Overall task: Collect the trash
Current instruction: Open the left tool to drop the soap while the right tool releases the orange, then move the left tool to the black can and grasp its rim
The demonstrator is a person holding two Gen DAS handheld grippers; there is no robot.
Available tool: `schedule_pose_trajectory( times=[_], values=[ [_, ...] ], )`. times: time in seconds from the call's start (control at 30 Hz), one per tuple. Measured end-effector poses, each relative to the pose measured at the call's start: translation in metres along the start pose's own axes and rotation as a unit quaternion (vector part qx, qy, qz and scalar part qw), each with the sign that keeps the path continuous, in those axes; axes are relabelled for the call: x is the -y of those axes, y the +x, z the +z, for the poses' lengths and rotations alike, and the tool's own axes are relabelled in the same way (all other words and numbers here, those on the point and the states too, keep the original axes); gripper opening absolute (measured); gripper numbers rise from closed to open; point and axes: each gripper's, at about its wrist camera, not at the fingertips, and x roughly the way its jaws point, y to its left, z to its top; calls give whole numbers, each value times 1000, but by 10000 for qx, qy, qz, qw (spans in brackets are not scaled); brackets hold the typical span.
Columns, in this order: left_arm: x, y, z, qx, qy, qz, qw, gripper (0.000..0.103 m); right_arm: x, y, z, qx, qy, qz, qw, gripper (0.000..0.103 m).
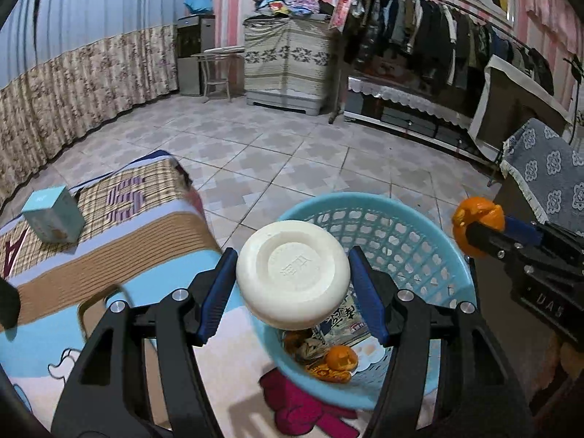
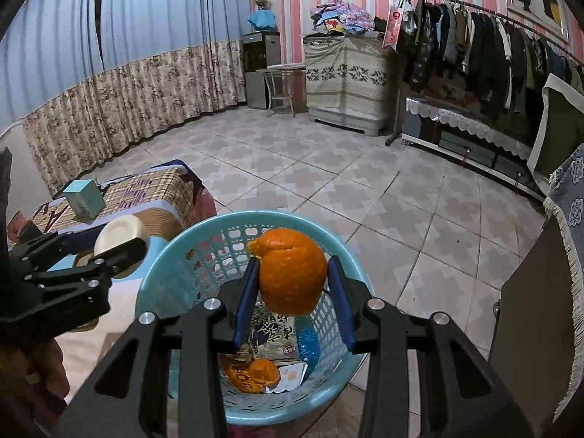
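My left gripper (image 1: pixel 292 281) is shut on a round white bar of soap (image 1: pixel 294 273) and holds it above the near rim of a light-blue plastic basket (image 1: pixel 416 233). My right gripper (image 2: pixel 294 288) is shut on an orange peel (image 2: pixel 292 270) and holds it over the basket (image 2: pixel 160 273). The basket holds orange peel (image 2: pixel 261 372), a printed wrapper (image 2: pixel 272 332) and other scraps. In the left wrist view the right gripper with its peel (image 1: pixel 478 224) is at the basket's right edge. In the right wrist view the left gripper with the soap (image 2: pixel 120 239) is left of the basket.
A bed with a patterned cover (image 1: pixel 109 255) lies at left, with a teal box (image 1: pixel 54 219) on it. A red cloth (image 1: pixel 299 401) lies by the basket's foot. A cabinet with a grey cloth (image 1: pixel 547 182) stands at right. A clothes rack (image 1: pixel 456 36) lines the far wall.
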Motion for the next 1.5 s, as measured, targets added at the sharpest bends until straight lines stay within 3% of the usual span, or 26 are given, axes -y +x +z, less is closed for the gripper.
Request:
schedule_pose_trajectory(
  times=[0.07, 0.17, 0.3, 0.57, 0.83, 0.87, 0.97, 1.17, 1.27, 1.5],
  values=[
    [1, 3, 4, -18, -32, -69, 10000, 63, 0, 2, 0, 3, 19, -7, 10000, 38],
    [-3, 3, 5, 13, -153, -11, 9999, 85, -3, 2, 0, 46, 10, -40, 10000, 38],
    [-14, -4, 5, 59, -200, 93, 9997, 88, -6, 3, -1, 72, 20, -47, 10000, 38],
    [-49, -33, -2, 359, -368, 681, 9963, 97, -16, 10, -5, 40, 4, 40, 10000, 38],
    [-76, -66, -10, 556, -324, 1127, 9915, 98, -28, 29, -5, 12, 38, 94, 9999, 42],
    [-82, -71, -11, 574, -333, 1185, 9907, 98, -28, 30, -5, 13, 57, 91, 9999, 46],
    [-107, -82, -15, 581, -506, 1367, 9876, 98, -31, 31, -3, 96, 133, -16, 9999, 73],
    [-163, -104, -28, 619, -872, 1705, 9795, 98, -44, 33, -5, 145, 53, -225, 9996, 81],
    [-196, -114, -38, 606, -1069, 1909, 9739, 98, -54, 33, -9, 210, -3, -365, 9991, 93],
    [-279, -115, -61, 353, -1530, 2365, 9589, 98, -83, 39, -18, 148, -116, -377, 9991, 93]
  ],
)
